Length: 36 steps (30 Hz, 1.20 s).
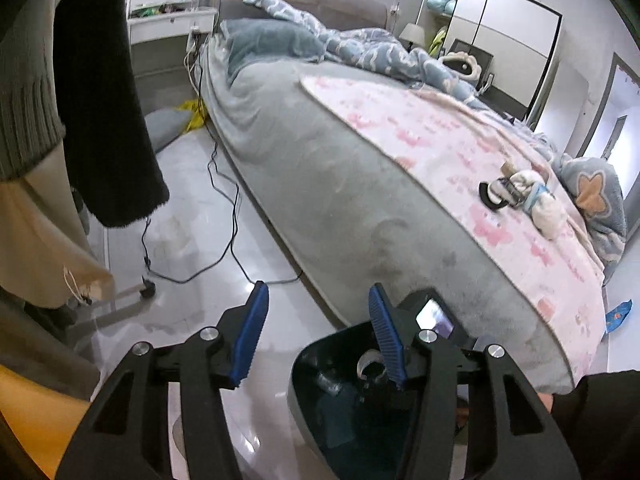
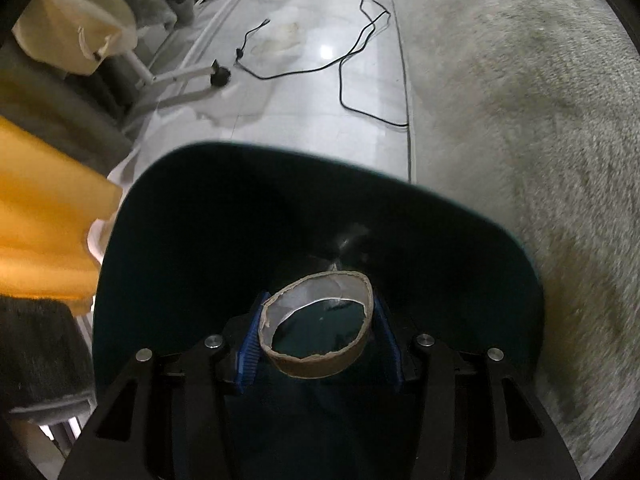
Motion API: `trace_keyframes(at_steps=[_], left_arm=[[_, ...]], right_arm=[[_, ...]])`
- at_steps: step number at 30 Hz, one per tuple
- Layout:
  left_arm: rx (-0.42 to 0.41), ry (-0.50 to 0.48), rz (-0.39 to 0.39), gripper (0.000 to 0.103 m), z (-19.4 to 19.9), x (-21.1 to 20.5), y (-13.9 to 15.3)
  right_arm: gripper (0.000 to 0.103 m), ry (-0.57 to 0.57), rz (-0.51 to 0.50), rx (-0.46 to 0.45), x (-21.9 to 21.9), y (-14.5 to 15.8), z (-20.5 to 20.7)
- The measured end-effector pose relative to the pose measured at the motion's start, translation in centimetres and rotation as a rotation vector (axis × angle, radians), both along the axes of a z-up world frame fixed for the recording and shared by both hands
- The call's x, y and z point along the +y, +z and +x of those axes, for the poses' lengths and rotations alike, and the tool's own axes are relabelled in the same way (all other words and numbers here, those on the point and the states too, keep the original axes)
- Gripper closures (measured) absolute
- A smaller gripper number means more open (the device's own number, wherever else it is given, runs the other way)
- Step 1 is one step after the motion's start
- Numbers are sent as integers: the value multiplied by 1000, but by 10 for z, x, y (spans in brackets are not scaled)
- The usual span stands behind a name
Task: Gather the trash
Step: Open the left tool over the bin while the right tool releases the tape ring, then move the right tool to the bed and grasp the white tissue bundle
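Cardboard ring (image 2: 318,322), a spent tape core with a torn rim, sits clamped between the blue pads (image 2: 250,346) of the right gripper (image 2: 320,340), squeezed slightly oval. It hangs over the open mouth of the dark bin (image 2: 132,240), nearer the bin's near rim than its middle.

Bin stands on the pale floor (image 2: 312,40), close beside the edge of the grey bed (image 2: 520,100). A black cable (image 2: 360,56) trails across the floor beyond the bin's far rim.

Left gripper (image 1: 318,338) empty, jaws apart, nothing between them, poised above the bin's left rim. In its view the ring (image 1: 370,364) shows inside the bin mouth.

Risks, as I judge them:
- Soft core may stick to a pad on release and come back out.
- A release this near the rim could bounce it onto the floor.
- Grippers are close together; they could knock.
- Bin looks light; a nudge may tip it.
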<state>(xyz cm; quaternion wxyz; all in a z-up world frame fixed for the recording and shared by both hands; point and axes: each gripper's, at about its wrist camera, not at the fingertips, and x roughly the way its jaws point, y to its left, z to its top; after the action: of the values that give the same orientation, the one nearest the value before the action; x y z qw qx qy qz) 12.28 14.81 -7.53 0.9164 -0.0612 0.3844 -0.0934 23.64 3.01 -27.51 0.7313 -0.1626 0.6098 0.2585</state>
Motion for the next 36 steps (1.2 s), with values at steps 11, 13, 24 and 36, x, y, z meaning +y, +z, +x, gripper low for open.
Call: trace_keyframes(at_steps=[11,13,24,36], left_arm=[[-72,-10,-29,39,6,-21,33],[-78,-25,-39,32,8,-29,39],[-141,-48,-59,26,17,-66,64],[-159,-43,-73,20,44,-95,72]], right_arm=[[34,59,-16,40,-7,1,-29],[33,70,-7,42,-9,7,-33],[30,125,153,-137,-23,103,-45],[22,93,249,-424,-89,201,-30]])
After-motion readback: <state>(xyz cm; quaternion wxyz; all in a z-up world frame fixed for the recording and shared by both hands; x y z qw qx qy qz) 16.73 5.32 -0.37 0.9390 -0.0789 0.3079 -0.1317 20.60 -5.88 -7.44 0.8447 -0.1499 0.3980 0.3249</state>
